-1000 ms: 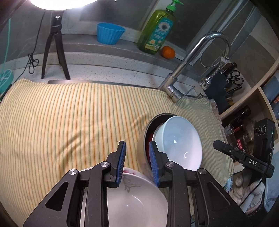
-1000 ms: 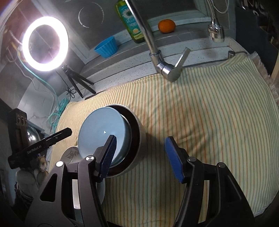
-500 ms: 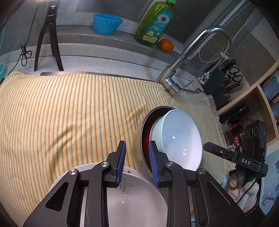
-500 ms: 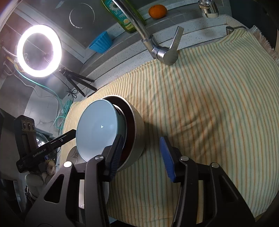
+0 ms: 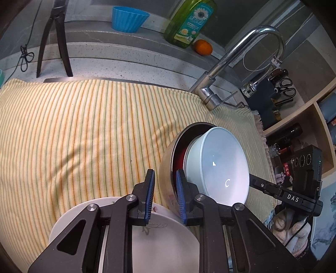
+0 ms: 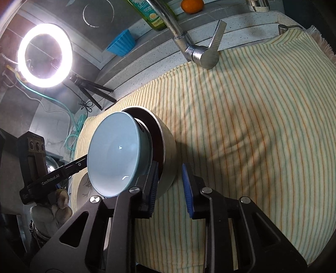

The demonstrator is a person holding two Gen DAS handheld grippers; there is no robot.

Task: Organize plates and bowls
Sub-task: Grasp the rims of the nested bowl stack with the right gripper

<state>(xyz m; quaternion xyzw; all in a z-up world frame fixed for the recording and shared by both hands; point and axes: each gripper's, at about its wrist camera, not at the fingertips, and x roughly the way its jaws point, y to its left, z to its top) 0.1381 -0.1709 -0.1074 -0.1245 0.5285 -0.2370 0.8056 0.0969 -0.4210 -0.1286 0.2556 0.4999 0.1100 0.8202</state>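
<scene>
A pale blue bowl [image 5: 217, 167] sits tilted inside a larger metal bowl [image 5: 168, 163] with a dark red inside, on the striped cloth [image 5: 84, 130]. My left gripper [image 5: 163, 197] straddles the metal bowl's near rim, jaws narrowly apart, touching or not I cannot tell. Below it lies a white plate [image 5: 147, 237] with a flower print. In the right wrist view my right gripper [image 6: 171, 189] straddles the metal bowl's [image 6: 168, 147] opposite rim, jaws part open around the wall. The blue bowl [image 6: 113, 155] leans toward the left gripper [image 6: 52, 180].
A chrome faucet [image 5: 237, 56] rises at the cloth's far edge. Behind it stand a green soap bottle [image 5: 189, 23], an orange [image 5: 202, 47] and a blue cup [image 5: 129, 19]. A ring light [image 6: 45, 55] on a tripod stands at the left. Shelves with bottles [image 5: 294, 134] are on the right.
Both grippers moved in on the stacked bowls. The right gripper's jaws narrowed and now sit around the metal bowl's rim. The left gripper moved up to the opposite rim.
</scene>
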